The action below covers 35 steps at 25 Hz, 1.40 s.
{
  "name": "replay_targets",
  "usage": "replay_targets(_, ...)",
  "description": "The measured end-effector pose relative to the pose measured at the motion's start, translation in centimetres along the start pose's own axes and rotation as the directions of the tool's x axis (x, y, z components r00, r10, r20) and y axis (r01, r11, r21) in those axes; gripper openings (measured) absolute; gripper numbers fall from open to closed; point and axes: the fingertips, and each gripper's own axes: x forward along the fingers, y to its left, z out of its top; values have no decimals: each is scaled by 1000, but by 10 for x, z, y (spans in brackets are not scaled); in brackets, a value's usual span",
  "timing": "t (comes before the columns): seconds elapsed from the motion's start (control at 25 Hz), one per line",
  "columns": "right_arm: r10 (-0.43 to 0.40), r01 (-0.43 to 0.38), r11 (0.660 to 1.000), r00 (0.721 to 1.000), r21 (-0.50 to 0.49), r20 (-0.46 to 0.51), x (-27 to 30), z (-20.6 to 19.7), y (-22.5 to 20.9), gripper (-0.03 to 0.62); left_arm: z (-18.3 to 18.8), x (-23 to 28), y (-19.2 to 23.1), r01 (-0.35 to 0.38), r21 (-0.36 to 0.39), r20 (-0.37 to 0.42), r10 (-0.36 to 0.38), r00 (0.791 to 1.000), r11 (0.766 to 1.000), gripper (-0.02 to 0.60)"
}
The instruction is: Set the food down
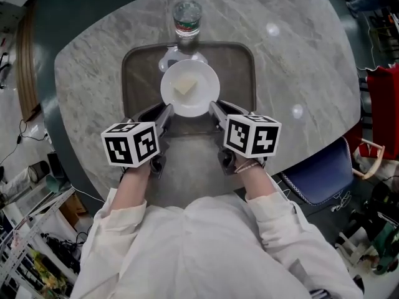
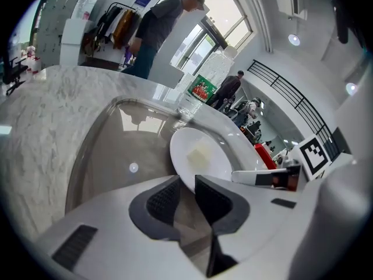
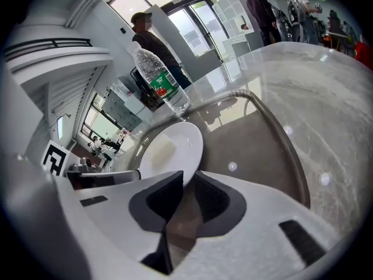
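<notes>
Head view looks down on a round white plate [image 1: 201, 98] carrying a pale yellowish square piece of food [image 1: 185, 86], over the middle of a brown rounded-rectangle tray [image 1: 240, 67] on a grey marble tabletop [image 1: 299, 55]. The left gripper [image 1: 166, 112] pinches the plate's rim at about 7 o'clock, the right gripper [image 1: 214, 108] at about 5 o'clock. In each gripper view the jaws stand narrow with the rim between the pads. Whether the plate touches the tray cannot be told. A clear plastic water bottle with a green and red label [image 1: 187, 16] stands at the plate's 12 o'clock, by the tray's far edge.
</notes>
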Motion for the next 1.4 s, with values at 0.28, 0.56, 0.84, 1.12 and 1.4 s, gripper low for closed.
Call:
replay_targets(0.28,-41,42,997,999,-71,8,0,-2,-2,32,-1,0,-2,11,37,11,-11,1000,999,71)
replay_targets(0.56,-49,54,997,996,-64,75,-10,3,3,34,7,-10,1,27,-4,94,-26,995,1000,91)
replay_targets(0.84,-17,21,1000,972,-13,236,-43,13,22,34,14,-40,-2,72,-4,181,-70,981,997,91)
replay_targets(1.12,33,-29,999,922,-15,387,-86,-7,58,11,25,-86,-23,195,86,339,-213,916,977,76)
replay_targets(1.4,106,-83,994,838,-67,536,-130,-44,118,3,4,-160,-43,280,211,398,-344,850,936,18)
